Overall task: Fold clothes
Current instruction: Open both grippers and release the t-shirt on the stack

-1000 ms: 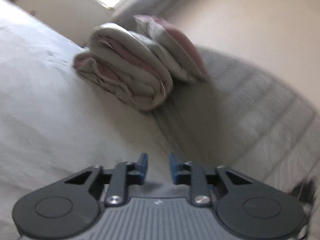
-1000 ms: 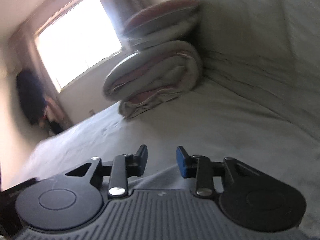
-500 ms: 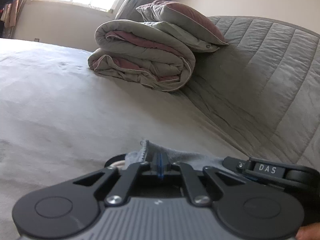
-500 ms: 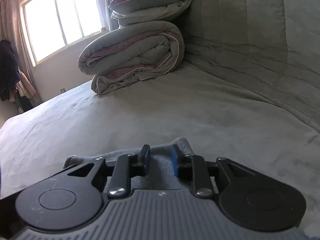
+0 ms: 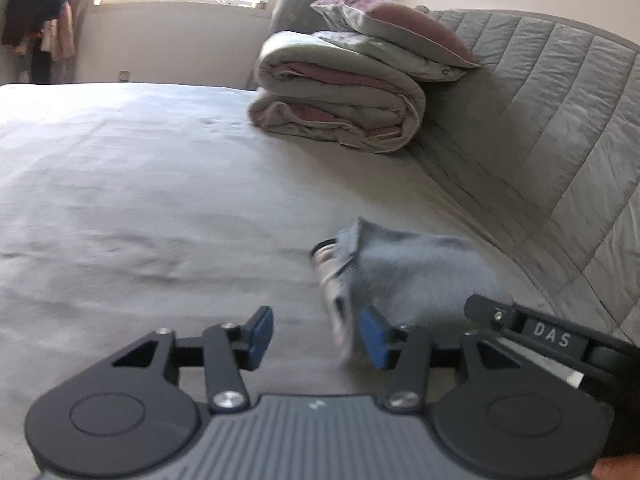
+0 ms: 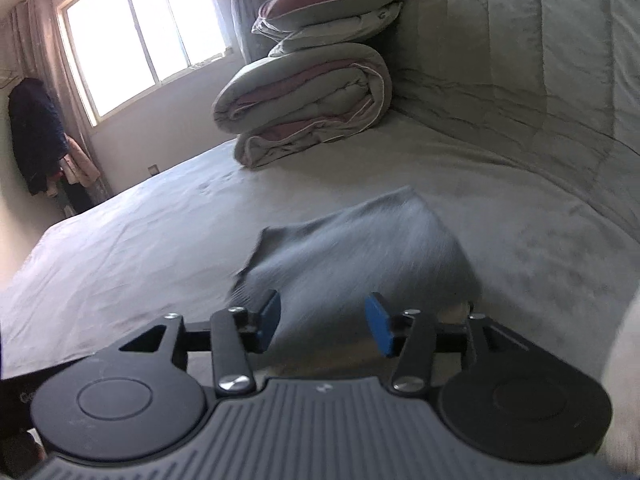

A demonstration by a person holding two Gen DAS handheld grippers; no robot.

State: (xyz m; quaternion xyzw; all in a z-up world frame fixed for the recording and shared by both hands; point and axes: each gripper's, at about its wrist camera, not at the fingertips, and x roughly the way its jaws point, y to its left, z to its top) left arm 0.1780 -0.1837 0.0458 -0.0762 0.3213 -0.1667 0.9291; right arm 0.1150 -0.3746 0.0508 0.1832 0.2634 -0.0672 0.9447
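A small grey garment (image 5: 420, 268) lies bunched and blurred on the bed, just right of my left gripper (image 5: 318, 336). Its striped edge sits beside the right-hand blue pad (image 5: 374, 338), but neither pad presses on it. The left gripper's jaws are opening. In the right wrist view the same grey garment (image 6: 360, 248) spreads ahead of and below my right gripper (image 6: 324, 324). Those jaws are opening too, with cloth showing in the gap but not touched by the pads. The right gripper's black body (image 5: 552, 336), marked DAS, shows in the left wrist view.
A folded grey-and-pink duvet (image 5: 340, 108) with pillows (image 5: 392, 32) on top stands at the head of the bed, against a quilted grey headboard (image 5: 560, 120). The pale sheet (image 5: 140, 200) stretches left. A window (image 6: 140, 36) and hanging dark clothes (image 6: 36, 132) are beyond.
Half a second ago both grippers were closed on the grey garment. Both jaws have since spread and drawn back from it, and the cloth is loose on the bed.
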